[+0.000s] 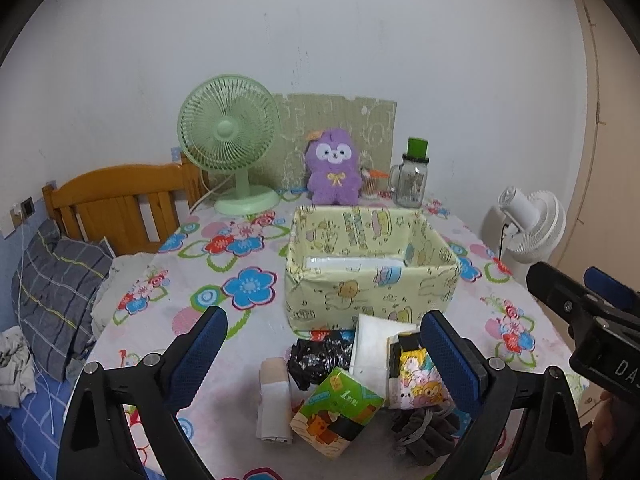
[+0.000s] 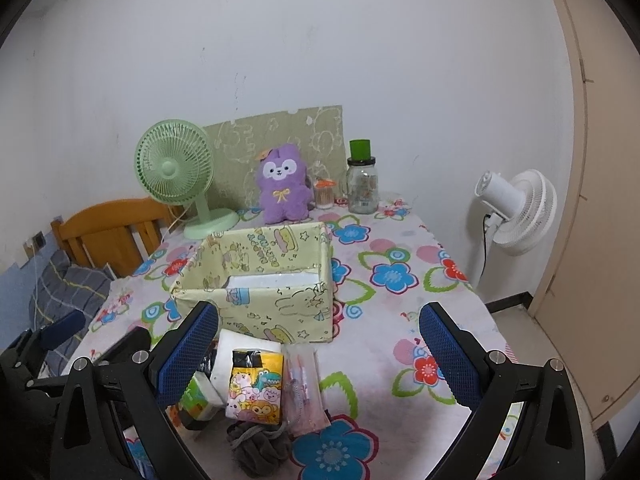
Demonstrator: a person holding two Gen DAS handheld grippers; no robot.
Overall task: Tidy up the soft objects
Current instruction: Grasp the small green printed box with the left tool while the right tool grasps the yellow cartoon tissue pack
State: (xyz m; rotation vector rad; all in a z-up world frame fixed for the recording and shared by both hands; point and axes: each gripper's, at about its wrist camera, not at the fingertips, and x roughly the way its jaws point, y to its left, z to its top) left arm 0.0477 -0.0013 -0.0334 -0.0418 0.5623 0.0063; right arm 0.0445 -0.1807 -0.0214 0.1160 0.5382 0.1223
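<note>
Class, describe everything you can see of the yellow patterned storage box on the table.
The yellow patterned storage box is an open-topped rectangular bin, covered inside and out in pale yellow wrap printed with cartoon animals. It stands upright on the floral tablecloth, with nothing inside above its whitish floor. A white packet in the pile leans at its near wall.

**A flowered table and what lay on it**

A table (image 2: 400,320) covered by a white cloth printed with blue, red and pink flowers carried everything. Along its far edge stood a green desk fan (image 2: 176,184) at the left, a purple plush toy (image 2: 283,188) in the middle, a small container of sticks (image 2: 324,196) just beside it, and a glass jar with a green lid (image 2: 362,184) to the right. An open box wrapped in pale yellow cartoon paper (image 2: 276,312) sat mid-table. Near its front lay a cluster: a green tissue pack (image 1: 340,408), a cartoon tissue pack (image 2: 256,384), a black crumpled bag (image 1: 316,356), a beige rolled cloth (image 1: 274,400), a grey scrunchy fabric piece (image 2: 256,448) and a clear plastic packet (image 2: 306,388).
</note>
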